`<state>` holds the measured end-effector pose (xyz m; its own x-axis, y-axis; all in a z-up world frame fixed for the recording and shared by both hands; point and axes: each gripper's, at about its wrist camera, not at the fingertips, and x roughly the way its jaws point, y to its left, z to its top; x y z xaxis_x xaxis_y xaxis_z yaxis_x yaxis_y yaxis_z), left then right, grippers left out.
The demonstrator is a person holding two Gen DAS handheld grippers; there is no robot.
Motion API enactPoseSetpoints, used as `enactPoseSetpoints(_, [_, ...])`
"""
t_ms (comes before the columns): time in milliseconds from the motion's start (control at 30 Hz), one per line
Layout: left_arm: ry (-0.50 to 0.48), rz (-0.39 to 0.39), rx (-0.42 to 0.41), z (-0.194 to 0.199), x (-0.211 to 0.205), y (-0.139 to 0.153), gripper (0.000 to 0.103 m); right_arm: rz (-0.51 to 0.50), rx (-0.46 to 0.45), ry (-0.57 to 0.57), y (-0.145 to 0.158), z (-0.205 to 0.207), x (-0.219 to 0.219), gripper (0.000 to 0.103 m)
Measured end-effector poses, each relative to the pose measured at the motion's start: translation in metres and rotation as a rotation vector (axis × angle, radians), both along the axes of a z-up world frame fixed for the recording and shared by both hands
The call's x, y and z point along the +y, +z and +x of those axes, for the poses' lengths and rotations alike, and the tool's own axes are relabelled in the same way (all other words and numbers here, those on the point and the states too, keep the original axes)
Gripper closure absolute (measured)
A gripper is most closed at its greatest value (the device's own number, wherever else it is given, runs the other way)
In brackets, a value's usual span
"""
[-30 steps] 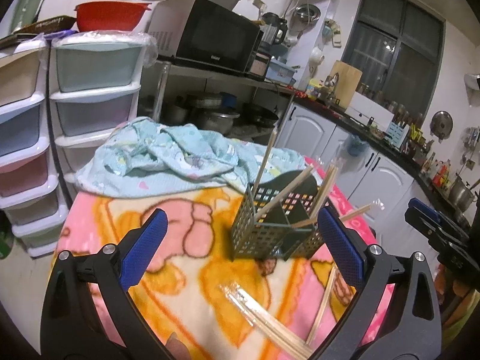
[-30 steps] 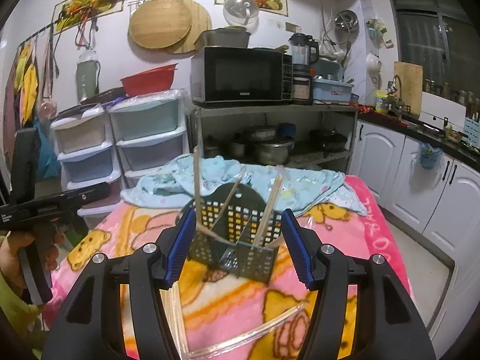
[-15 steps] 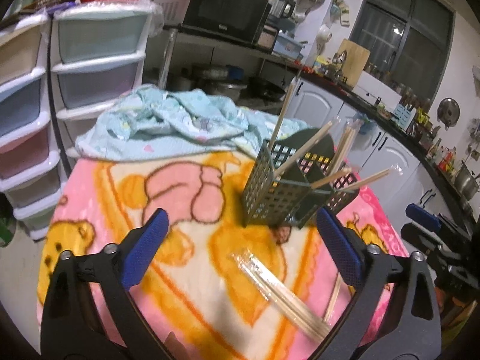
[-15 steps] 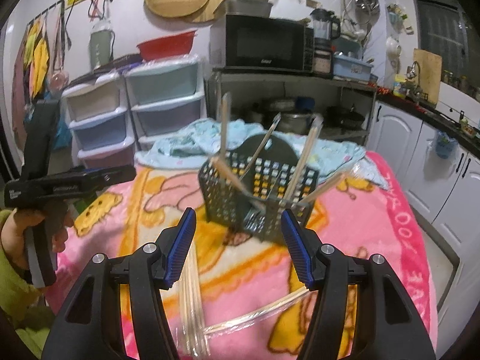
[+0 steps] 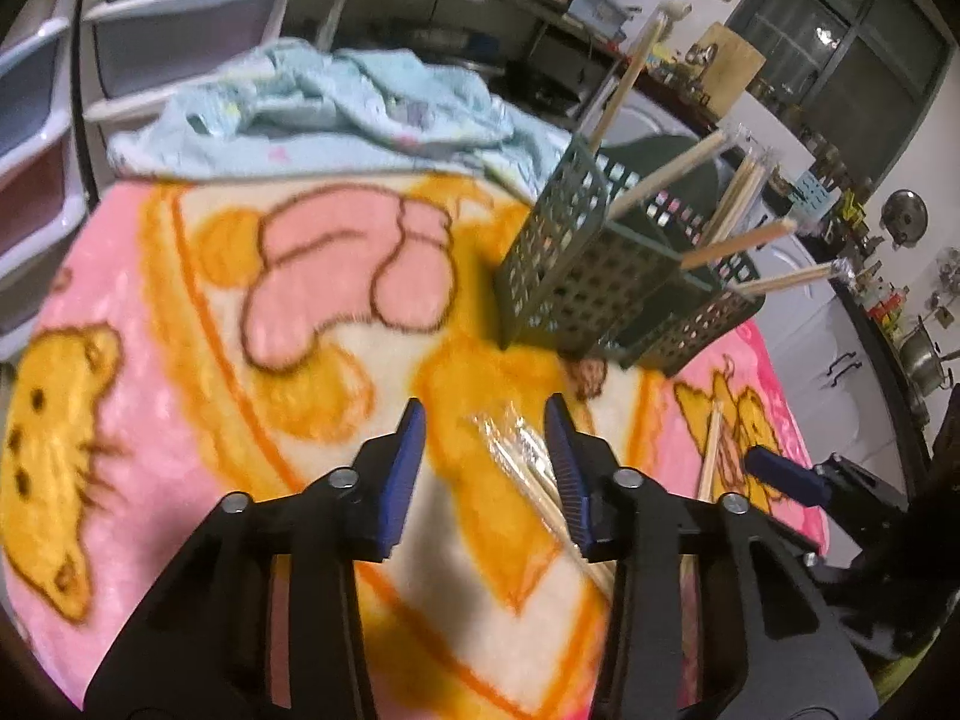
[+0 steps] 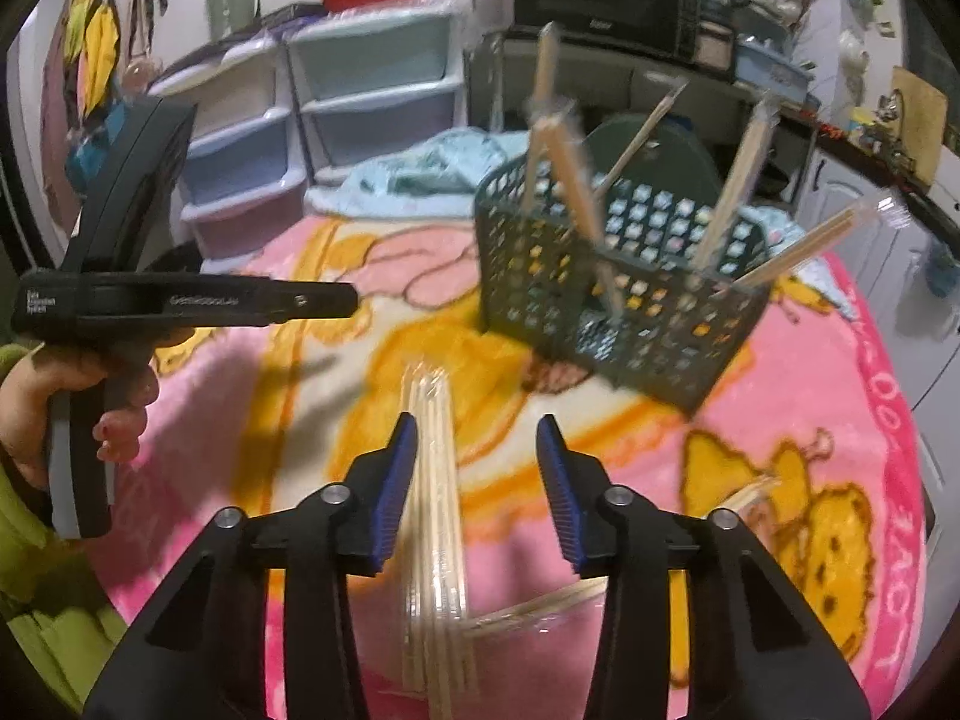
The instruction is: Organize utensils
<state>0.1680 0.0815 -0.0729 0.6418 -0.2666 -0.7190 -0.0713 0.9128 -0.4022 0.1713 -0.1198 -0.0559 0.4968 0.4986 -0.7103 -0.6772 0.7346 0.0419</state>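
Note:
A dark green perforated utensil basket [image 5: 600,282] stands on the pink cartoon blanket [image 5: 180,360] with several wrapped chopstick pairs leaning in it; it also shows in the right wrist view [image 6: 612,294]. A bundle of plastic-wrapped chopsticks [image 5: 528,468] lies on the blanket between the fingers of my open left gripper [image 5: 486,444]. In the right wrist view the same bundle [image 6: 435,492] lies just inside the left finger of my open right gripper [image 6: 474,450]. Another wrapped pair [image 6: 540,606] lies crosswise below. Both grippers hold nothing.
A light blue cloth [image 5: 336,96] is heaped at the blanket's far edge. Plastic drawer units [image 6: 372,96] and a shelf with a microwave [image 6: 606,0] stand behind. A loose chopstick pair [image 5: 711,450] lies right of the bundle. The left gripper's body [image 6: 150,300] is at left.
Both grippers have lowered toward the blanket and tilted down. Both have narrowed their jaws, and the chopstick bundle now sits between the left gripper's fingers.

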Motion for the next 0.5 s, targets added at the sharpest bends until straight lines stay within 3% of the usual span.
enactPoseSetpoints(267, [-0.027,-0.026,0.085,0.016,-0.005,-0.028,0.074,-0.046,0.09,0.048,-0.032,0.01,0.027,0.072])
enactPoseSetpoints(500, [-0.031,-0.046,0.143,0.032,-0.004,-0.049,0.074,-0.09,0.115,0.065,-0.053,0.017,0.049,0.076])
